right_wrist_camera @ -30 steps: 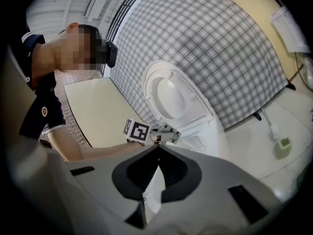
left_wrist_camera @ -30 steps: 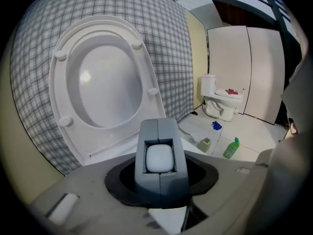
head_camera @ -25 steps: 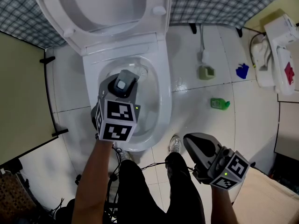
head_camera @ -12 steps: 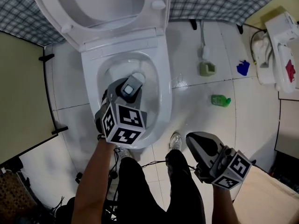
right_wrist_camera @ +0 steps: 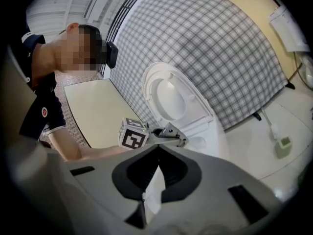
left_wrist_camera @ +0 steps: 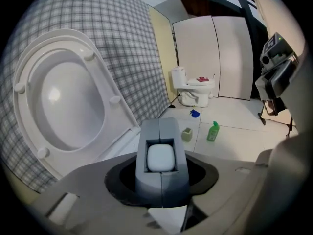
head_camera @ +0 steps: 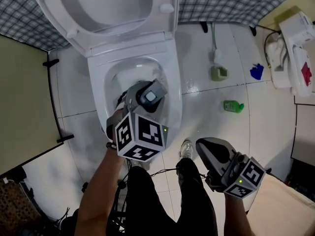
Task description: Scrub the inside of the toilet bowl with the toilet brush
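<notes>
Your left tool is clamped on the toilet brush, bowl right beneath it, bristles probably inside; right tool shut, empty, farther off.

It was a washroom: a white toilet (lid raised) stood on tiled floor, a green bottle nearby.

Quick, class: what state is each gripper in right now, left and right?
Left gripper: closed on the toilet brush handle.
Right gripper: closed, holding nothing.
</notes>
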A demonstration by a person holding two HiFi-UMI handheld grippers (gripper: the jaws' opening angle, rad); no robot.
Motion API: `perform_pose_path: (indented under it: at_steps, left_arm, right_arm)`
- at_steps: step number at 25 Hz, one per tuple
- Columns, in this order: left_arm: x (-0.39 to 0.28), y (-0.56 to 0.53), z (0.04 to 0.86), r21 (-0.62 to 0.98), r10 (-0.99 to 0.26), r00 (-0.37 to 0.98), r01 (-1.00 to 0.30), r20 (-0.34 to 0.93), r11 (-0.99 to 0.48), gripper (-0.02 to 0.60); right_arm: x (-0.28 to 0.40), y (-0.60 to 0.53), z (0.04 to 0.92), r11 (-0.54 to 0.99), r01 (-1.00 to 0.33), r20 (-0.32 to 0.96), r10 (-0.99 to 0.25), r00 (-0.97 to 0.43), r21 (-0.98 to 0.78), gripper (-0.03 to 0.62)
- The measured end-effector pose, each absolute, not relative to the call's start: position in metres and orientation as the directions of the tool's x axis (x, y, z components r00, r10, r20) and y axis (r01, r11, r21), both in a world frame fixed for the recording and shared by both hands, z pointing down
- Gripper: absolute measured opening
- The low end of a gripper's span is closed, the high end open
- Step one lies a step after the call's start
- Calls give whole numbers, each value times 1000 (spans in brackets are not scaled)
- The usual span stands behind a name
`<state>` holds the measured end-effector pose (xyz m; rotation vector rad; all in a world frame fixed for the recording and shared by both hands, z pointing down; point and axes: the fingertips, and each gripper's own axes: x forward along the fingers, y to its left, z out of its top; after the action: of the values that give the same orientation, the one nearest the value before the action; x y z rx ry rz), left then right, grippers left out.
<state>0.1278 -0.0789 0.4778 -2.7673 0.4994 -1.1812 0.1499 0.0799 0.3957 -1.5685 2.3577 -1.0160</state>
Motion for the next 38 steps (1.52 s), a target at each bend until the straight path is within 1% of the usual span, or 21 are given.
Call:
perform_pose_path:
  at_steps: [7, 10, 19, 23, 31, 38]
  left_arm:
    - [94, -85, 529, -203, -355, 546, -320, 758, -925, 184]
    - [87, -85, 536, -192, -357, 542, -338, 761, -921, 184]
    - [112, -53, 479, -116, -227, 658, -209, 718, -971, 184]
    - [119, -48, 484, -147, -225, 643, -173, 732, -974, 184]
    - [80, -56, 543, -95, -228, 531, -265, 816, -959, 184]
    - [52, -46, 519, -69, -270, 545, -361, 794, -930, 183]
  right_arm:
    - [149, 85, 402, 223, -771, 265, -852, -451, -597, 0]
    - [151, 83, 402, 222, -772, 263, -855, -448, -595, 0]
    - [145, 82, 395, 232, -761, 242, -857, -454, -606, 0]
    - [145, 83, 396, 234, -760, 237, -859, -454, -607, 0]
    - [147, 92, 401, 222, -764, 251, -858, -449, -606, 0]
    - [145, 92, 398, 227, -760, 248, -856, -454, -609, 0]
